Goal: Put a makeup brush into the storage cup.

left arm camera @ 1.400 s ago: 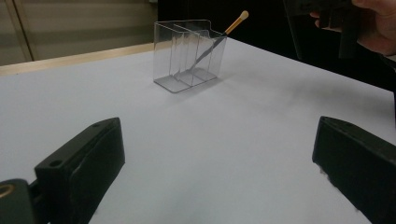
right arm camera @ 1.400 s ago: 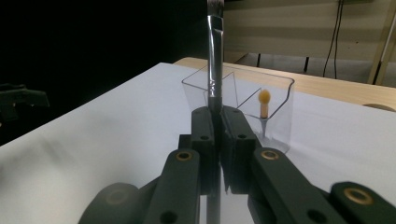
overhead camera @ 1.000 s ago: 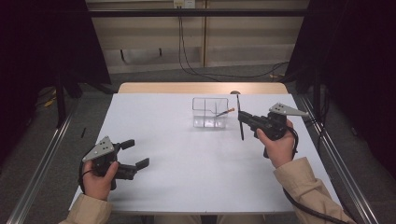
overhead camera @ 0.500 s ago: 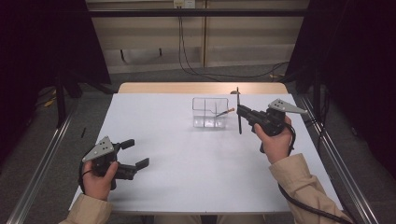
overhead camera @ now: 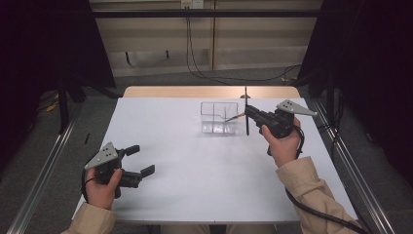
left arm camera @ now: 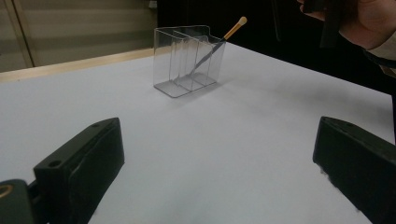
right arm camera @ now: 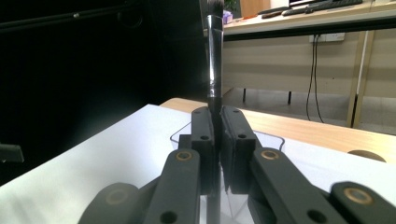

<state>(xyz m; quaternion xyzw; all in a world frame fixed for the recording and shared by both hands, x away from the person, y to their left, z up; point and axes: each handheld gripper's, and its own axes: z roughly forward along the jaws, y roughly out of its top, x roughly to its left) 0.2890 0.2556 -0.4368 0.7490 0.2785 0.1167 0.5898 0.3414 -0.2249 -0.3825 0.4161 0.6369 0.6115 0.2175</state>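
Observation:
A clear plastic organizer (overhead camera: pixel 220 117) (left arm camera: pixel 187 60) with several compartments stands at the far middle of the white table (overhead camera: pixel 195 185). A thin brush with a tan handle end (overhead camera: pixel 234 117) (left arm camera: pixel 224 39) leans inside its right compartment. My right gripper (overhead camera: pixel 249 113) (right arm camera: pixel 215 116) is shut on a black makeup brush (overhead camera: pixel 246 112) (right arm camera: pixel 214 56). The brush is held upright, bristles up, just right of the organizer, whose rim (right arm camera: pixel 271 136) shows behind the jaws. My left gripper (overhead camera: pixel 141 160) (left arm camera: pixel 219 154) stands open over the table's front left with nothing between its jaws.
A wooden strip (overhead camera: pixel 209 91) borders the table's far edge. Metal rails (overhead camera: pixel 44 175) run along both sides of the table. Cables (overhead camera: pixel 234 78) lie on the floor beyond. The right hand (left arm camera: pixel 369 23) shows at the top right of the left gripper view.
The right hand has shifted slightly left toward the organizer, and the black brush stands more upright. The left hand has not moved.

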